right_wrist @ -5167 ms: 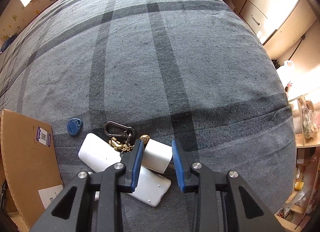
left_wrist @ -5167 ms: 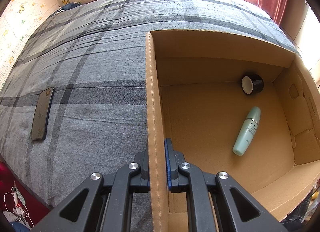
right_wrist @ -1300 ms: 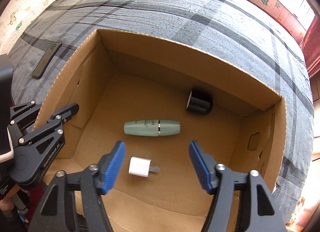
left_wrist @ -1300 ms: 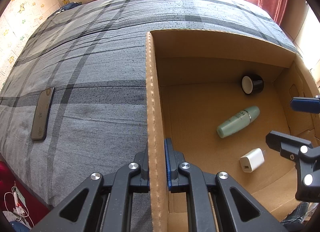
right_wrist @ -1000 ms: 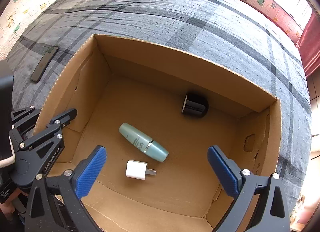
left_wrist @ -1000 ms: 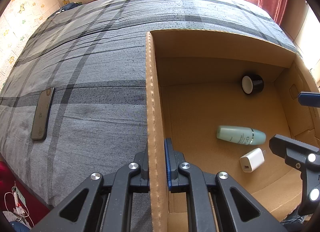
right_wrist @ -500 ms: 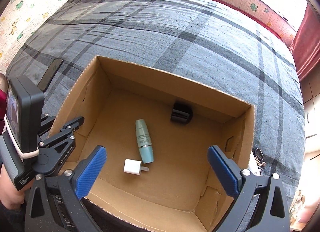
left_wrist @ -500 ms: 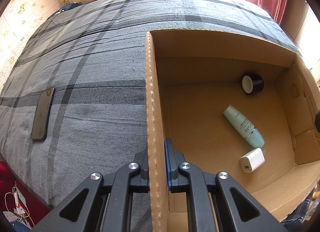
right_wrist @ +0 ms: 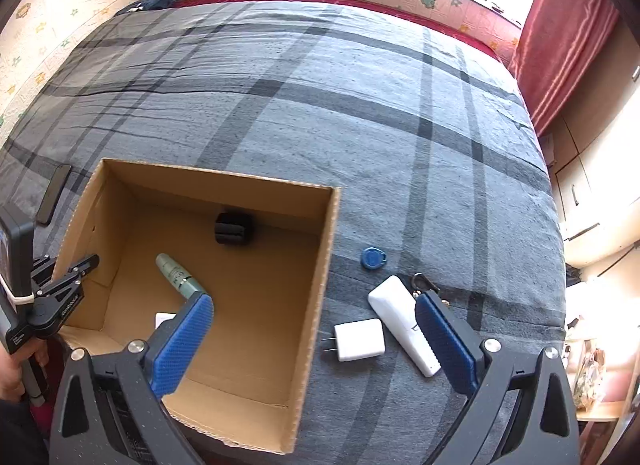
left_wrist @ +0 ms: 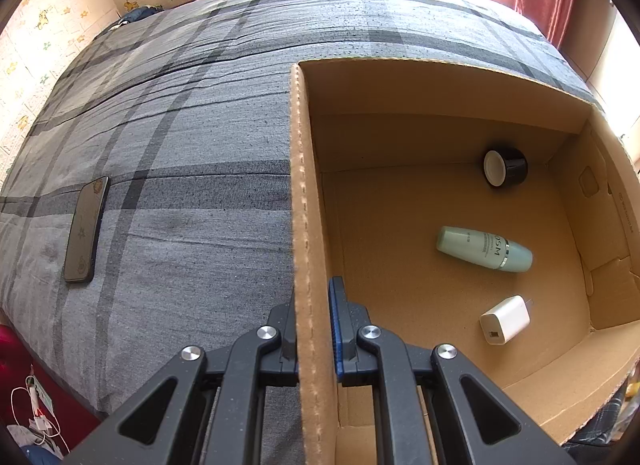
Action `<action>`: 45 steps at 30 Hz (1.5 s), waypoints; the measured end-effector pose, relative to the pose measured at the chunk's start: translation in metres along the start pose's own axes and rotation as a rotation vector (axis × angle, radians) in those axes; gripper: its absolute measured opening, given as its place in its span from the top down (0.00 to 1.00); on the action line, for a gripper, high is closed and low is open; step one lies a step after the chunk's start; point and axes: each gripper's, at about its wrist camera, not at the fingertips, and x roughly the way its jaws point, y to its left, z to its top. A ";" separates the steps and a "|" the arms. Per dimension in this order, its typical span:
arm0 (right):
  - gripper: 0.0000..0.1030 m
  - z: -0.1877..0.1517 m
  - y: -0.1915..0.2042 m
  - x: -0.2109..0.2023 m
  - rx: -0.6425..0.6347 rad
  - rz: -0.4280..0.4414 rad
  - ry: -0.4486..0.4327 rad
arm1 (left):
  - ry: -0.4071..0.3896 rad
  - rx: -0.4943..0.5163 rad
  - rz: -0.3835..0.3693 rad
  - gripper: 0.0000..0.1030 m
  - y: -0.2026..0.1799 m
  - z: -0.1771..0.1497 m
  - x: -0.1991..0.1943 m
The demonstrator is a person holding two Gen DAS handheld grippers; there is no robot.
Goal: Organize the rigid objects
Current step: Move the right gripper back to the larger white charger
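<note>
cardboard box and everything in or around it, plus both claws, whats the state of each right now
cardboard box: open-topped, on the bed
left claw: shut on the box wall
right claw: open, empty, above the box edge
green bottle: lying on its side in the box
black jar: on its side by the far wall
white charger: lying in the box
second white charger: on the bed, outside the box
blue tag: on the bed
phone: flat on the bed

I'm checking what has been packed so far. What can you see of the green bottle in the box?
The green bottle is a slim, pale mint cylinder, plastic by its look, with a thin silver band before its cap and dark lettering along its side. It lies on its side on the floor of the cardboard box, between the black jar and the white charger, touching neither. No fingers touch it.
</note>
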 end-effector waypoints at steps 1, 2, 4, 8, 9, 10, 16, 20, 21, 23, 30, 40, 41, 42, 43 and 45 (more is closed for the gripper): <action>0.00 -0.001 -0.008 0.000 0.014 -0.009 0.001 | 0.000 0.000 0.000 0.89 0.000 0.000 0.000; 0.00 -0.002 -0.016 0.000 0.030 -0.015 0.000 | 0.000 0.000 0.000 0.89 0.000 0.000 0.000; 0.00 -0.005 -0.031 0.001 0.054 -0.025 -0.001 | 0.000 0.002 0.001 0.89 0.000 0.000 0.000; 0.00 -0.015 -0.056 0.007 0.090 -0.054 0.010 | 0.002 0.003 0.001 0.89 0.000 0.001 0.000; 0.00 -0.018 -0.062 0.009 0.100 -0.062 0.014 | 0.001 0.002 0.001 0.89 0.000 0.001 0.000; 0.00 -0.020 -0.068 0.011 0.107 -0.068 0.020 | 0.001 0.002 0.001 0.89 0.000 0.001 0.000; 0.00 -0.039 -0.098 0.032 0.168 -0.093 0.056 | 0.001 0.003 0.002 0.89 0.000 0.001 0.000; 0.00 -0.051 -0.109 0.050 0.191 -0.099 0.081 | 0.001 0.003 0.002 0.89 -0.001 0.001 0.000; 0.00 -0.054 -0.110 0.055 0.197 -0.098 0.089 | 0.001 0.004 0.002 0.89 -0.001 0.001 0.000; 0.00 -0.059 -0.112 0.062 0.212 -0.084 0.102 | 0.001 0.003 0.002 0.89 -0.001 0.001 0.000; 0.00 -0.067 -0.107 0.073 0.217 -0.044 0.111 | 0.001 0.003 0.002 0.89 -0.001 0.001 0.000; 0.16 -0.067 -0.083 0.083 0.021 0.013 0.121 | 0.000 -0.001 0.000 0.89 0.000 0.000 -0.001; 0.18 -0.067 -0.082 0.087 0.012 0.039 0.129 | 0.000 -0.001 0.000 0.89 0.000 0.000 -0.001; 0.21 -0.068 -0.080 0.090 0.001 0.059 0.137 | 0.000 -0.001 0.000 0.89 0.000 0.000 -0.001; 0.21 -0.068 -0.078 0.093 -0.013 0.078 0.141 | 0.000 0.000 0.000 0.89 0.000 0.000 -0.001; 0.22 -0.068 -0.073 0.097 -0.039 0.093 0.135 | 0.001 -0.001 -0.001 0.89 0.000 0.000 -0.001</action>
